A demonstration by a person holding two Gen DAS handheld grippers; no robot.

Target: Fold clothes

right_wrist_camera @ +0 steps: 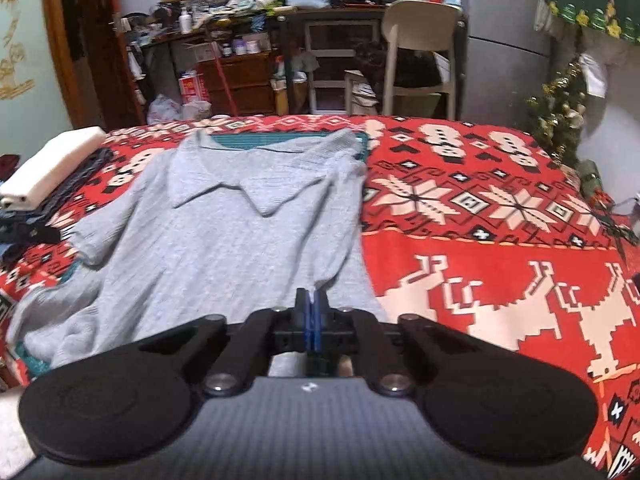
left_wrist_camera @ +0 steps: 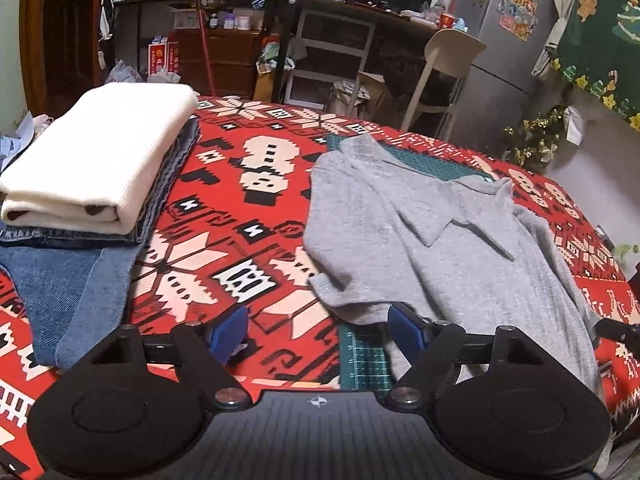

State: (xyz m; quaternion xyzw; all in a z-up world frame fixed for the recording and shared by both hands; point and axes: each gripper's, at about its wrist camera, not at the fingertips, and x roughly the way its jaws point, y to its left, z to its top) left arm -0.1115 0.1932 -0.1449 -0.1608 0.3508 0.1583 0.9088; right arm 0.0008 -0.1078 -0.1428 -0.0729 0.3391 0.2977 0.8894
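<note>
Grey polo shirt [left_wrist_camera: 432,240] lay spread, collar up, on green cutting mat [left_wrist_camera: 362,360] over red patterned blanket [left_wrist_camera: 248,208] | left gripper [left_wrist_camera: 318,332] wide open, empty, at shirt's hem | right gripper [right_wrist_camera: 311,300] closed, pinching shirt's edge | folded cream garment [left_wrist_camera: 96,160] on denim stack [left_wrist_camera: 80,280], well left

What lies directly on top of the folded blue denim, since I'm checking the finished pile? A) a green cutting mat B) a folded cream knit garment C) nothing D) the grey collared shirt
B: the folded cream knit garment rests on the folded blue denim, apart from the grey collared shirt.
</note>
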